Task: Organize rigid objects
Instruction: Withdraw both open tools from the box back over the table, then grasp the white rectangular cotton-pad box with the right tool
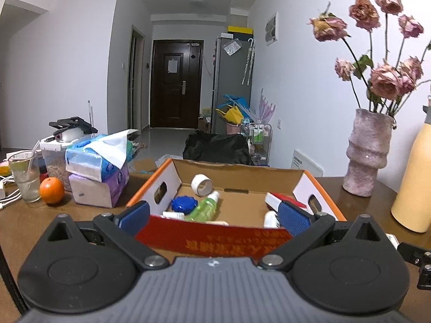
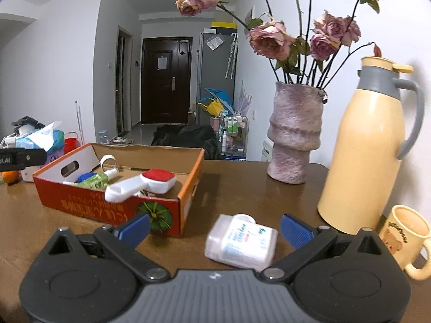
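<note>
An open cardboard box [image 1: 237, 173] [image 2: 192, 177] with orange rim stands on the brown table. It holds a tape roll [image 1: 202, 184], a blue lid [image 1: 184, 204], a green bottle [image 1: 204, 206] and a red-and-white brush [image 2: 142, 184]. My left gripper [image 1: 212, 219] is open and empty, its fingers straddling the box's red front wall. My right gripper [image 2: 214, 227] is open, right of the box. A white labelled bottle [image 2: 241, 242] lies on its side on the table between its fingers, untouched.
A pink vase [image 2: 295, 132] of dried roses, a cream thermos [image 2: 367, 145] and a cream mug [image 2: 406, 237] stand at the right. Tissue packs [image 1: 97, 167], an orange [image 1: 52, 190] and a glass [image 1: 25, 176] sit left of the box.
</note>
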Demonstrator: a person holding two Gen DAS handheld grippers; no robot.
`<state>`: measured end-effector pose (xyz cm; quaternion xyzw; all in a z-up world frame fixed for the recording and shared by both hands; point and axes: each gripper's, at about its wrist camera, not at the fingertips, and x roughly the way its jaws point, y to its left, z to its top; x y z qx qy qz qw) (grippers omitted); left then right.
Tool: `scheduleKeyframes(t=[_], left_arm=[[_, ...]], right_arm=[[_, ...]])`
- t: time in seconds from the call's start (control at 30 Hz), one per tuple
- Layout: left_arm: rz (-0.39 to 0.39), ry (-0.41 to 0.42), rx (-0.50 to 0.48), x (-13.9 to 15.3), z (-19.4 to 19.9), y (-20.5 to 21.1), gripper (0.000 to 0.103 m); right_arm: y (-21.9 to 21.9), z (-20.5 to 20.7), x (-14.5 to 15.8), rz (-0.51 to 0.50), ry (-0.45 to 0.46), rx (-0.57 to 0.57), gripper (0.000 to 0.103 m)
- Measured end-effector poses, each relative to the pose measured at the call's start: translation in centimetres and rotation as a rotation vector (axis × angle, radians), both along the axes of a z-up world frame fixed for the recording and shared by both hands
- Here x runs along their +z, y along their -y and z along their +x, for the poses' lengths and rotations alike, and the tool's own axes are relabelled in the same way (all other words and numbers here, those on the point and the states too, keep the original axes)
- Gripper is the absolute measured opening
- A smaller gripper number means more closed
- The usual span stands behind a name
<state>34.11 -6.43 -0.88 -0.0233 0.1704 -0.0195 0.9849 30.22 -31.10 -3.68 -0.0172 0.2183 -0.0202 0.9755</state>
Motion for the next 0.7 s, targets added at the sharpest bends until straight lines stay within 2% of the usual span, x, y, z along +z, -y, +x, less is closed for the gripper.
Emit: scheduleKeyframes(t=[0.33, 0.53, 0.7], left_arm=[[0.017, -0.031, -0.011, -1.5, -1.9, 2.7, 0.103], [0.022, -0.050, -0.013, -2.5, -1.8, 4.0, 0.103], [0.030, -0.062, -0.008, -3.1, -1.3, 4.4, 0.103]], right_arm=[[3.4, -2.2, -1.9, -0.023, -0.033, -0.009, 0.103], [4.5, -1.1, -3.1, 0.022, -0.064, -0.014, 0.103], [3.8, 1.4, -4.2, 0.069, -0.084, -0.064, 0.103]])
